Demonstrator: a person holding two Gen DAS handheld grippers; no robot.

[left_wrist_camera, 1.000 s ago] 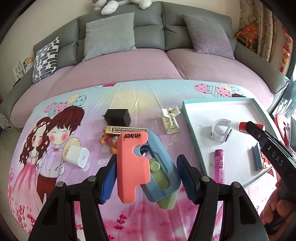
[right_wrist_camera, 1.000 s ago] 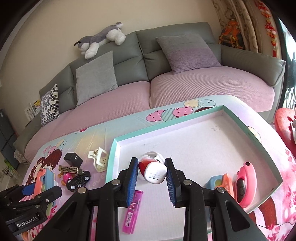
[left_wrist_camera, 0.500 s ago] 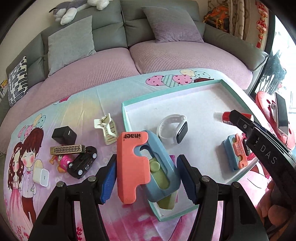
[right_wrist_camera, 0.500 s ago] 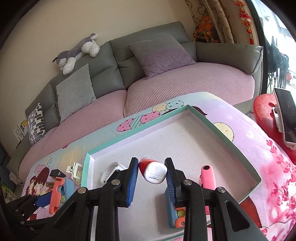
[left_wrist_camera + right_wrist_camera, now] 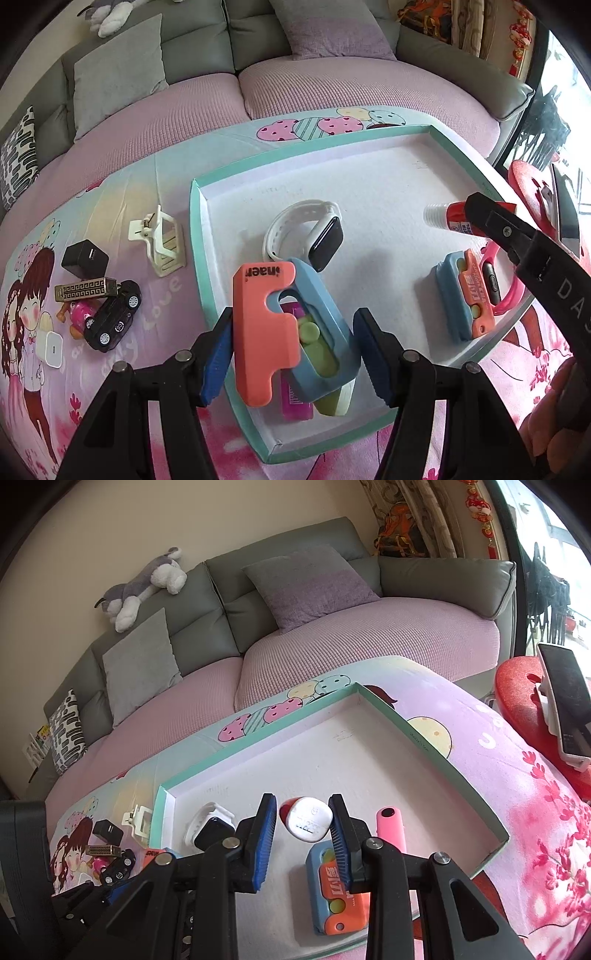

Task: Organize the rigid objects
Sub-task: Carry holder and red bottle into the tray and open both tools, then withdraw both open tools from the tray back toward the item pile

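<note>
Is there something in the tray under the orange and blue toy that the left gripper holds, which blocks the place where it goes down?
Yes. A pink lighter lies on the tray floor directly under the held toy, and the white smartwatch sits just beyond. Bare floor lies to the right.

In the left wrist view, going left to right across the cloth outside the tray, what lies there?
White charger → black charger → black toy car → cream hair clip → tray rim.

Both hand-held tools are matte black plastic frames with silver round-head screws at the finger joints and ribbed blue rubber pads on the left gripper [image 5: 291,354] and right gripper [image 5: 303,840], one arm lettered "DAS" in white.
</note>
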